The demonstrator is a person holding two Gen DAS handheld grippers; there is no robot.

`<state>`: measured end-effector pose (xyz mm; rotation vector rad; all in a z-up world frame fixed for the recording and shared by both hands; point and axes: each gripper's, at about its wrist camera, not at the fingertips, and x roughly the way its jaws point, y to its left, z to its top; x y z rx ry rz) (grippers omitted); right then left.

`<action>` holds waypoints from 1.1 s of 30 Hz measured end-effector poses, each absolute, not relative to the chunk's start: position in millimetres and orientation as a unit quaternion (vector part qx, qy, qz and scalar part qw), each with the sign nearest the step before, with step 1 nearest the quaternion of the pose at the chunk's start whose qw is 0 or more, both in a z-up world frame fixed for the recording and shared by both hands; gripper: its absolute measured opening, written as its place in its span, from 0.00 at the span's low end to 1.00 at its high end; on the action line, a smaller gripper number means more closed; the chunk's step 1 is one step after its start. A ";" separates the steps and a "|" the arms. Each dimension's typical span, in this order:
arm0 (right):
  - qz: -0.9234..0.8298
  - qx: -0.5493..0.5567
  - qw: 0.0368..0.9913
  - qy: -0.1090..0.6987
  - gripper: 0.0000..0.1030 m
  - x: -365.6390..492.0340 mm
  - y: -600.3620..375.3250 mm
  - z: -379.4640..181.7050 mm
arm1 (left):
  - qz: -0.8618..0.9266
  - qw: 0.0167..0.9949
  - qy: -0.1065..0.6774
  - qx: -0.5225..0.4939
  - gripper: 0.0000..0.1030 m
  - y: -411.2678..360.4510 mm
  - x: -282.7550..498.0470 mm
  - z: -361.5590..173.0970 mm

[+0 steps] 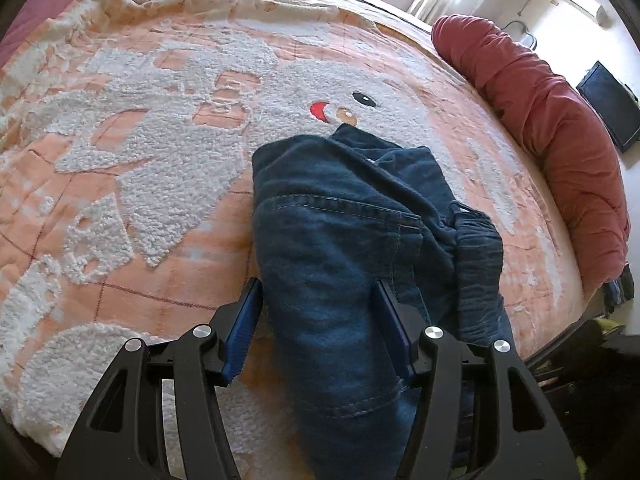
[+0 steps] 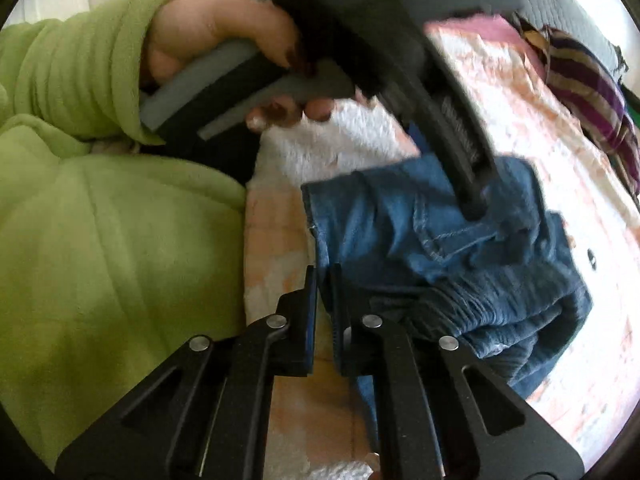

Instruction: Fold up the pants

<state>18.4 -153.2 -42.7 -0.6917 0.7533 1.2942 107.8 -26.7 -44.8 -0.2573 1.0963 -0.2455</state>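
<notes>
Dark blue denim pants lie bunched on the peach and white blanket. My left gripper straddles a thick fold at the near end of the pile. Denim fills the gap between its blue pads, so it is shut on that fold. In the right wrist view the pants show a pocket seam and the gathered waistband. My right gripper has its jaws nearly touching, pinched on the near left edge of the denim. A hand in a green sleeve holds the left gripper above the pile, and its fingers reach down into the denim.
A rolled red quilt lines the bed's right edge, with a dark screen beyond it. Striped purple cloth lies at the far side. The person's green garment fills the left of the right wrist view.
</notes>
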 end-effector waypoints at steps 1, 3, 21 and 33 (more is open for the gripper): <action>0.575 -0.301 0.681 0.339 0.03 18.8 -152.6 -42.9 | -0.114 0.840 0.516 -0.124 0.54 -26.7 106.5 -45.9; 0.577 -0.295 0.682 0.339 0.05 18.0 -154.2 -37.7 | -0.113 0.846 0.506 -0.129 0.54 -25.2 101.9 -43.2; 0.493 -0.144 0.819 0.255 0.63 41.9 -233.5 60.9 | -0.104 0.893 0.431 -0.077 0.73 -39.0 67.7 11.7; 0.399 -0.070 0.867 0.290 0.80 93.2 -262.7 50.7 | -0.095 0.894 0.430 -0.084 0.79 -32.6 66.8 10.0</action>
